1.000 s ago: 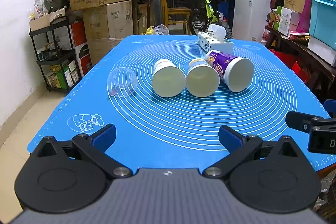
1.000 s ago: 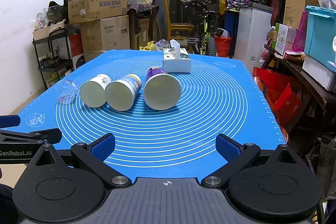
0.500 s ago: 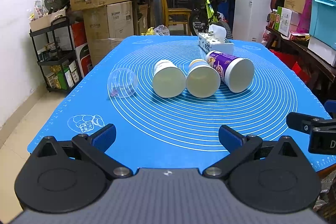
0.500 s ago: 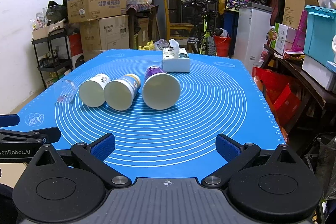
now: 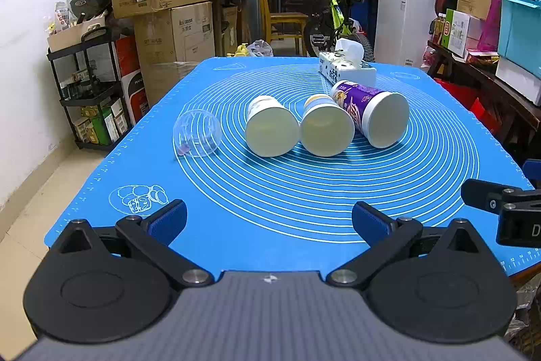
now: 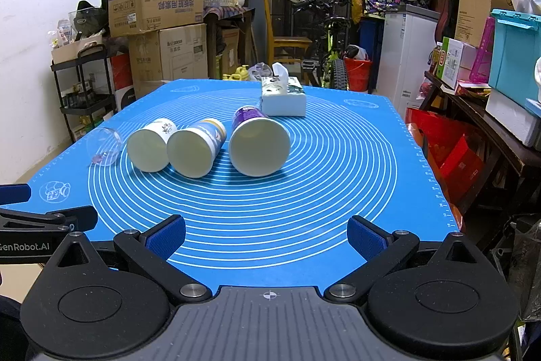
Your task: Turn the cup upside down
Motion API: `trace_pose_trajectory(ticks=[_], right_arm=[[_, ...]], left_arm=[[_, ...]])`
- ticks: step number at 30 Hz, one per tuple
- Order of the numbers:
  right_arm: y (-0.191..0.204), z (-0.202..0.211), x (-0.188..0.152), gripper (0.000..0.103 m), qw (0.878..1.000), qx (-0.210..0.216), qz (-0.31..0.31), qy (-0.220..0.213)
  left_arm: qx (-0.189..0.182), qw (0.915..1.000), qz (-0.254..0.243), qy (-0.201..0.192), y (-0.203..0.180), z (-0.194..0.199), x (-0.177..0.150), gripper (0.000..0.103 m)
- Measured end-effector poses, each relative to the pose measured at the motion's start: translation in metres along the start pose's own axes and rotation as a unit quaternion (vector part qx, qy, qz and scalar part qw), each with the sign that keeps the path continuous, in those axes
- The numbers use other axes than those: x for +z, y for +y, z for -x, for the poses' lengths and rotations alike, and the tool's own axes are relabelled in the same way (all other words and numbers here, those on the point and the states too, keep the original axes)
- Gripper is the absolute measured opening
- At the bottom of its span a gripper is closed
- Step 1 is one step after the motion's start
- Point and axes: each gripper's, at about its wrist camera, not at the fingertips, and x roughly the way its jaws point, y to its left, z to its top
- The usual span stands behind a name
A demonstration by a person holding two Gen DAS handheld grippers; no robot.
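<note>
Cluttered storeroom boxes ring a blue silicone mat (image 5: 270,219) printed with white rings. Both the left gripper (image 5: 268,220) and right gripper (image 6: 267,234) hover wide open and empty at its near edge. Mid-mat, three paper cups lie on their sides in a row, mouths facing the grippers: white cup (image 5: 270,127), blue-banded cup (image 5: 324,127), purple cup (image 5: 375,114). A clear plastic cup (image 5: 197,133) lies leftmost.

Mat (image 5: 304,208) on bench: smooth matt blue silicone look. 3 paper cups (image 5: 272,131), slight sheen. Clear glossy plastic cup (image 5: 197,133). Left hand-held gripper (image 5: 268,219): matt black plastic, metal screws.
</note>
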Motion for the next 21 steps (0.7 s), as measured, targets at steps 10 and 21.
trace_pose_trajectory(ticks=[10, 21], right_arm=[[0.0004, -0.0002, 0.0002, 0.101, 1.000, 0.000, 0.001, 0.000], [0.0008, -0.0002, 0.0004, 0.101, 1.000, 0.000, 0.001, 0.000]], left_arm=[[0.000, 1.0000, 0.000, 0.000, 0.0000, -0.0002, -0.0004, 0.102], [0.003, 1.0000, -0.002, 0.002, 0.0007, -0.0015, -0.0012, 0.102]])
